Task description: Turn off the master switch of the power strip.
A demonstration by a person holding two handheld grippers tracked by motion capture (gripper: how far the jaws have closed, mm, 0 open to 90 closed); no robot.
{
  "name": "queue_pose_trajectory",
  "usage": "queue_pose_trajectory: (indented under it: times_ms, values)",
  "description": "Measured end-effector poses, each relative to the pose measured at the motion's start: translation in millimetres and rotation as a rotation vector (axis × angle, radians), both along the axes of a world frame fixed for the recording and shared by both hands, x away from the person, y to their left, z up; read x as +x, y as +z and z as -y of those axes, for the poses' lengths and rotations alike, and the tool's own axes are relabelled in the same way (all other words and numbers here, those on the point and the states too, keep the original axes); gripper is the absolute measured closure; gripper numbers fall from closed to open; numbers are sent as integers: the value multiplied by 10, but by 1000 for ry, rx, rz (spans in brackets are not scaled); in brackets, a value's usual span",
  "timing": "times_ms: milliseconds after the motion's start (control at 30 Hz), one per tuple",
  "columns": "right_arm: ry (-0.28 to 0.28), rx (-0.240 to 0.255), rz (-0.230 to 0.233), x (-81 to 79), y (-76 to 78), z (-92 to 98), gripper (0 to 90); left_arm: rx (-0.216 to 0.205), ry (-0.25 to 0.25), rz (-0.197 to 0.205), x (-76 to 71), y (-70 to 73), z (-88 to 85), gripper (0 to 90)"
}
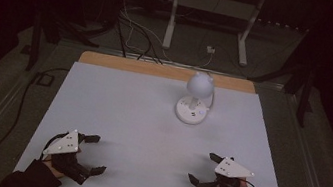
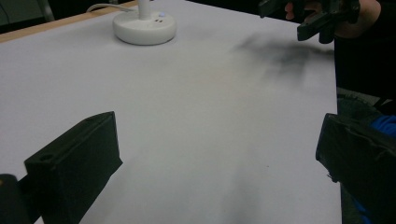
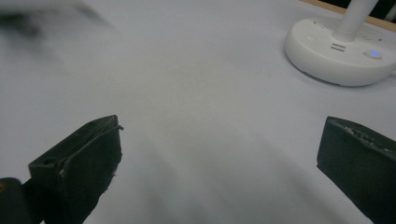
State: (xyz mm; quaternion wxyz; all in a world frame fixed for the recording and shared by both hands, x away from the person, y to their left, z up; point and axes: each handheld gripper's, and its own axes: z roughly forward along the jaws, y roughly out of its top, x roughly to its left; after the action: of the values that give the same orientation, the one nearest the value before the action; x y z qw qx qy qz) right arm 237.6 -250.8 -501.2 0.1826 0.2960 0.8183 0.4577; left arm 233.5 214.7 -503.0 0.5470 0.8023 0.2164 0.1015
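A small white desk lamp (image 1: 195, 99) stands toward the back of the white table (image 1: 116, 111), with a round base (image 2: 144, 28) (image 3: 341, 51) and a globe-like head. A blue light glows on the base. My left gripper (image 1: 98, 154) rests near the front left corner, open and holding nothing. My right gripper (image 1: 203, 167) rests near the front right, also open and holding nothing. Both are well short of the lamp. In the left gripper view the other hand and right gripper (image 2: 310, 18) show at the top right.
A wooden strip (image 1: 168, 71) runs along the table's far edge. Behind it, cables (image 1: 138, 33) lie on the floor beside a white stand's legs (image 1: 208, 24). The surroundings are dark. A black cable (image 1: 27, 97) trails left of the table.
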Motion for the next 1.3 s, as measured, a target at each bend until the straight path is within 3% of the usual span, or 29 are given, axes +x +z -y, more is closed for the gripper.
queue_pose_trajectory:
  times_ms: [233,567,1300]
  values:
    - [15,30,-27,-2,65,-40,0,-4,3,-1,3,1,0,3]
    - [31,42,-4,21,199,-131,0,-3,5,-1,2,-1,1,3]
    - [-7,75,23,156,404,-187,9,-5,-1,2,-5,3,4,3]
